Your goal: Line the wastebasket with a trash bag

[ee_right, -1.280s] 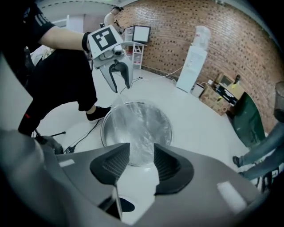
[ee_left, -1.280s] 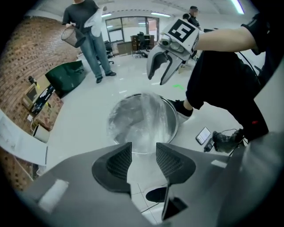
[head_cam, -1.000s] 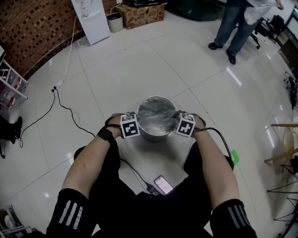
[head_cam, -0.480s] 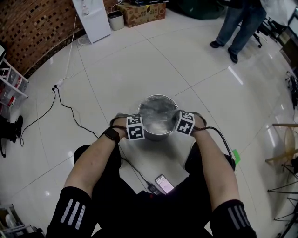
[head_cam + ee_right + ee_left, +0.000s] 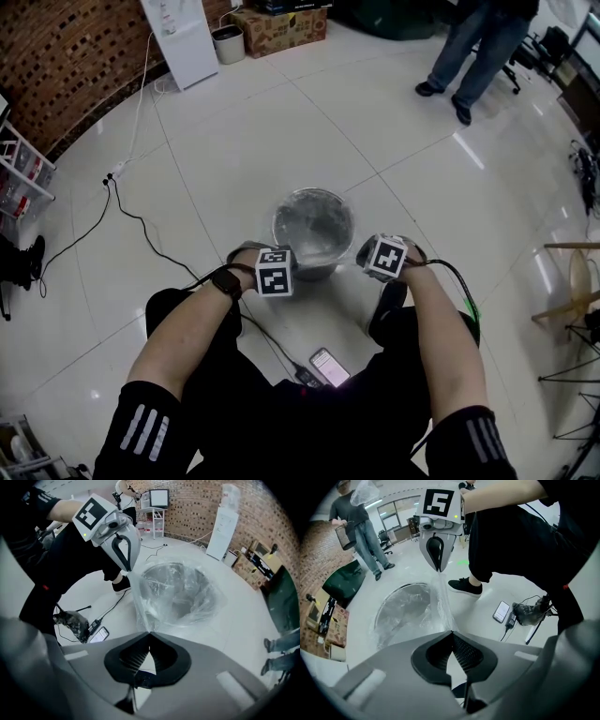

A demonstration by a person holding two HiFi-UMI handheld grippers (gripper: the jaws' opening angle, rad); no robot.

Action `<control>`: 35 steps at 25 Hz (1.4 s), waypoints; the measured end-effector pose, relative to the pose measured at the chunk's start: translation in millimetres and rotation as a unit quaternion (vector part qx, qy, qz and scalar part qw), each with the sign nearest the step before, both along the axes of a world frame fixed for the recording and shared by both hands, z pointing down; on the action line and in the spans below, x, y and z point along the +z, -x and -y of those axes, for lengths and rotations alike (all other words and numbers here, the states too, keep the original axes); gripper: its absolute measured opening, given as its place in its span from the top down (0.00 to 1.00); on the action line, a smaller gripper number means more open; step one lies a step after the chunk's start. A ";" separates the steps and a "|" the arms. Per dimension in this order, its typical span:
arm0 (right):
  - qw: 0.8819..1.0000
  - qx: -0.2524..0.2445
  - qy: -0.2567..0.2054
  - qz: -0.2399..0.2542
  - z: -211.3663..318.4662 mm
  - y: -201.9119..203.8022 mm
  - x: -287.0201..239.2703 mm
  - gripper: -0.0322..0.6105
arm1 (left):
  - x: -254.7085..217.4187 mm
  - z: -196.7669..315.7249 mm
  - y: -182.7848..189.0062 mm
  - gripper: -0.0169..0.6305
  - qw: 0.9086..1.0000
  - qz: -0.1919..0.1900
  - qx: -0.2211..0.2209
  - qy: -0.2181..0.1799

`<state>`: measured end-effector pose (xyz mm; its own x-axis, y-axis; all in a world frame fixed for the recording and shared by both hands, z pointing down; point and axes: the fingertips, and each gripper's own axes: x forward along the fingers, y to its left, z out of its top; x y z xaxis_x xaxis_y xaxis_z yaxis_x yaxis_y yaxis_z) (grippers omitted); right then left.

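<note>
Clear trash bag (image 5: 314, 234) sits crumpled inside the wastebasket (image 5: 281, 217), which stands on the tiled floor (image 5: 234, 141) just ahead of the person's knees. The bag's near edge is drawn out of the mouth and stretched as a film between the two tools. Jaws of the left gripper (image 5: 277, 278) are closed on that edge, and so are those of the right gripper (image 5: 384, 261). A second ago both tools sat at the rim, one on either side. Now both are pulled back to the basket's near side.

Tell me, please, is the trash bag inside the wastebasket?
Inside: the trash bag sits in the wastebasket, its near edge pinched by the left tool and right tool.
</note>
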<state>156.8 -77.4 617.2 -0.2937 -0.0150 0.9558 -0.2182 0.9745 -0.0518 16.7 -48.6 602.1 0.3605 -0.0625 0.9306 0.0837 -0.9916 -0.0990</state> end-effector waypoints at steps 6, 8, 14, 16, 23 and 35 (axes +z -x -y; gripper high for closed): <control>1.000 0.005 0.029 -0.008 -16.5 -4.5 31.5 0.94 | 27.8 -20.7 -5.5 0.98 0.999 0.027 0.017 0.016; 0.999 0.014 0.038 -0.007 -18.3 -3.3 44.9 0.94 | 40.5 -22.8 -4.0 0.98 0.999 0.037 0.016 0.019; 0.996 0.060 0.059 0.013 -20.9 11.4 82.2 0.94 | 78.8 -24.3 6.2 0.98 0.997 0.076 0.018 0.019; 0.996 0.068 0.051 0.005 -18.4 9.1 91.6 0.94 | 88.3 -18.1 7.4 0.98 0.997 0.079 0.003 0.011; 0.994 0.077 0.070 0.024 -16.8 11.4 89.5 0.78 | 107.0 -28.3 15.6 0.87 0.995 0.094 0.004 0.033; 0.997 0.040 0.029 0.055 5.1 -3.6 -9.6 0.62 | -25.1 27.0 19.0 0.76 0.996 -0.037 -0.080 -0.011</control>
